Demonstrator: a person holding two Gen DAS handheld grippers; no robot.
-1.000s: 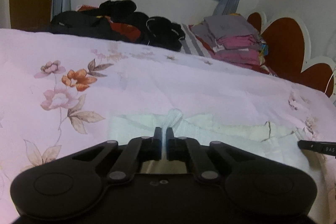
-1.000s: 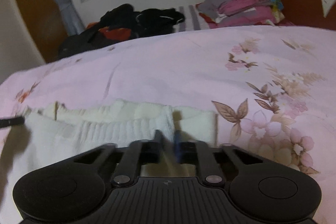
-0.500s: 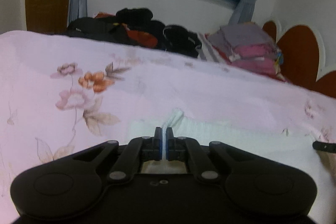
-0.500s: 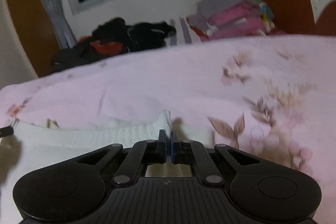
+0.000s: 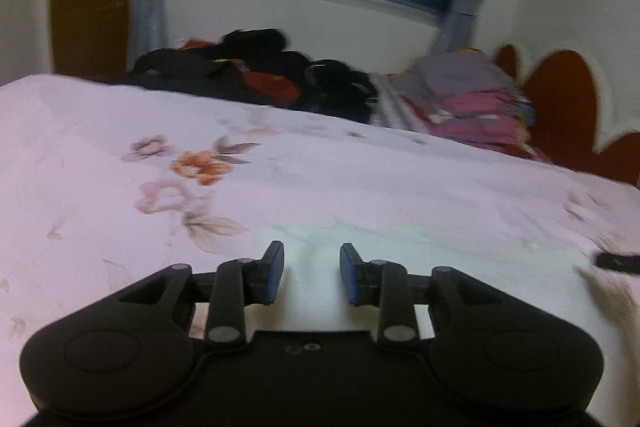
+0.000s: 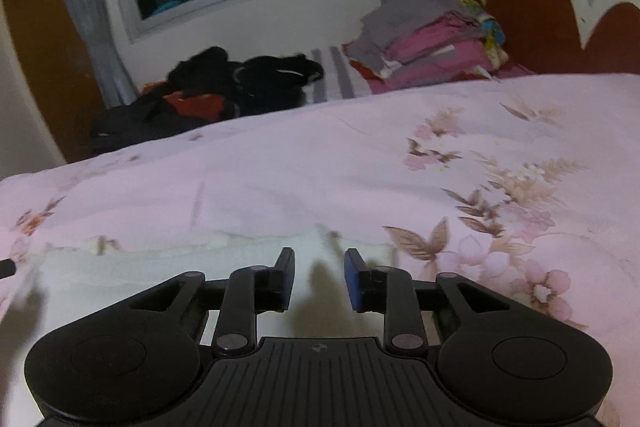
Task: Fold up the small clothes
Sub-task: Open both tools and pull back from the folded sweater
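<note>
Both hand-held grippers (image 5: 311,273) (image 6: 319,279) tilted downward, parted.

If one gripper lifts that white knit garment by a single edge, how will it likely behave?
The white knit garment lies flat with a soft, uneven edge on the bedspread, so it will probably droop and unfold rather than hold shape. Its ribbed texture suggests decent grip, not slippery. It looks thin, so likely light; the open right gripper alone would probably let the far side trail.

Cream knit garment (image 6: 168,267): ribbed, lying flat and folded, resting on the pink floral bedspread (image 6: 320,167), edge showing.
</note>
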